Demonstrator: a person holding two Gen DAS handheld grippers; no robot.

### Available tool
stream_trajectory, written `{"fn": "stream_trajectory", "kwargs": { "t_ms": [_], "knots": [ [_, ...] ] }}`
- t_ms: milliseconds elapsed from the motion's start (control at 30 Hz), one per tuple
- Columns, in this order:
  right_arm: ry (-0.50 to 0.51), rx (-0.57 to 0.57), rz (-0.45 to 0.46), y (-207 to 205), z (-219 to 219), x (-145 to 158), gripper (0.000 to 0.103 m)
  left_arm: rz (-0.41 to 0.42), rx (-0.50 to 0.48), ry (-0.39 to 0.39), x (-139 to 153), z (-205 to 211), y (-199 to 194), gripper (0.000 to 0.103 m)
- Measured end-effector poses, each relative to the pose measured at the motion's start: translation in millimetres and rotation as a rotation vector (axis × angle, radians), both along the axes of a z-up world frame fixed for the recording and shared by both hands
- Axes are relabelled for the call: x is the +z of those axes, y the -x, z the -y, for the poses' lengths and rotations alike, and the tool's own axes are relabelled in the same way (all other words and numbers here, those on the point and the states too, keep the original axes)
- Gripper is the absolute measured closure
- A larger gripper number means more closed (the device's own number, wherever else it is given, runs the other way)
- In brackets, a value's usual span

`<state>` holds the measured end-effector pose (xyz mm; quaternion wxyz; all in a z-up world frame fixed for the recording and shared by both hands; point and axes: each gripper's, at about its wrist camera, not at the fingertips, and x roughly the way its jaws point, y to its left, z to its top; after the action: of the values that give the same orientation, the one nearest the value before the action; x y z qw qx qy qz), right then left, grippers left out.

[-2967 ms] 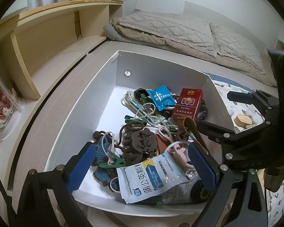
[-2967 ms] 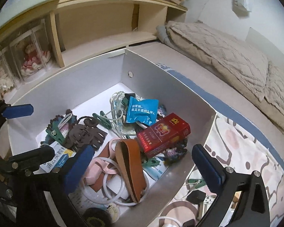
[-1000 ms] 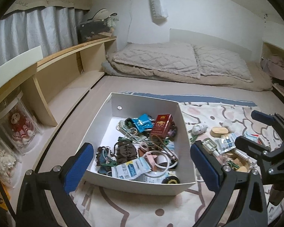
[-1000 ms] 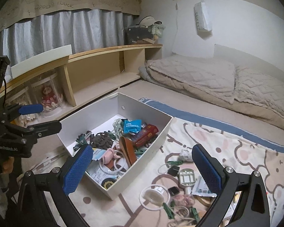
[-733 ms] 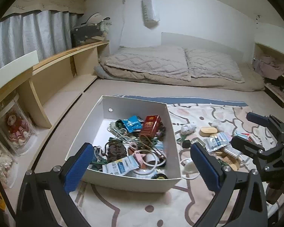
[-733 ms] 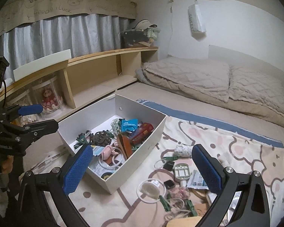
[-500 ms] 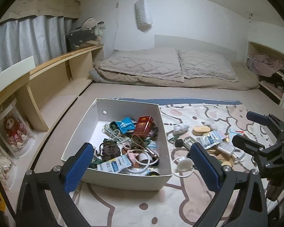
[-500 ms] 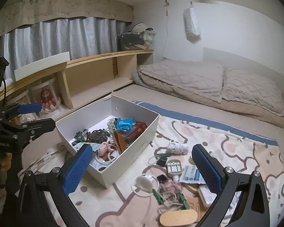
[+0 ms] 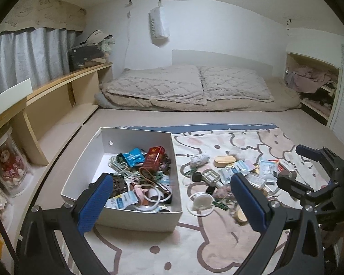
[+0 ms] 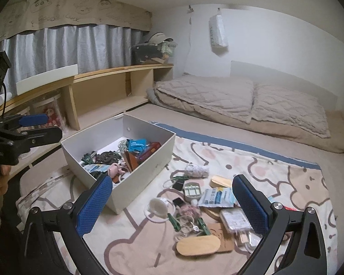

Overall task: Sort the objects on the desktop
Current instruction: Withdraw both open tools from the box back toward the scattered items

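Observation:
A white box [image 9: 130,217] [image 10: 146,167] sits on a patterned blanket, holding a red packet [image 9: 152,158], a blue sachet [image 9: 131,155], clips and rings. Loose items lie to its right: a white tape roll [image 10: 157,206], green clips [image 10: 174,221], a blue-white sachet [image 10: 215,196], wooden ovals [image 10: 198,245]. My left gripper [image 9: 172,202] is open and empty, high above the box's near edge. My right gripper [image 10: 172,206] is open and empty, above the loose pile.
A wooden shelf unit [image 10: 98,96] runs along the left with doll cases [image 9: 8,167]. Beige bedding [image 9: 188,89] lies at the back. A cupboard with clothes [image 9: 314,84] stands at the right. The other gripper shows at each view's edge.
Both grippers have pulled up and back from inside the box, so the whole box, the blanket and the loose pile now show. Both stayed open and empty.

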<state>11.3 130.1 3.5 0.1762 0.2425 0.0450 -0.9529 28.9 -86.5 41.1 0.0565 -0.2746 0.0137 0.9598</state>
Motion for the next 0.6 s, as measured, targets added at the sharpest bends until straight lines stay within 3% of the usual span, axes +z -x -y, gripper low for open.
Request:
{"fn": "stream_trajectory", "kwargs": {
  "t_ms": [600],
  "knots": [
    [0.018,-0.068,0.035,-1.0,-27.6,-17.1,0.000,0.017,-0.018,0.014,-10.3,-12.1,3.0,0.000]
  ]
}}
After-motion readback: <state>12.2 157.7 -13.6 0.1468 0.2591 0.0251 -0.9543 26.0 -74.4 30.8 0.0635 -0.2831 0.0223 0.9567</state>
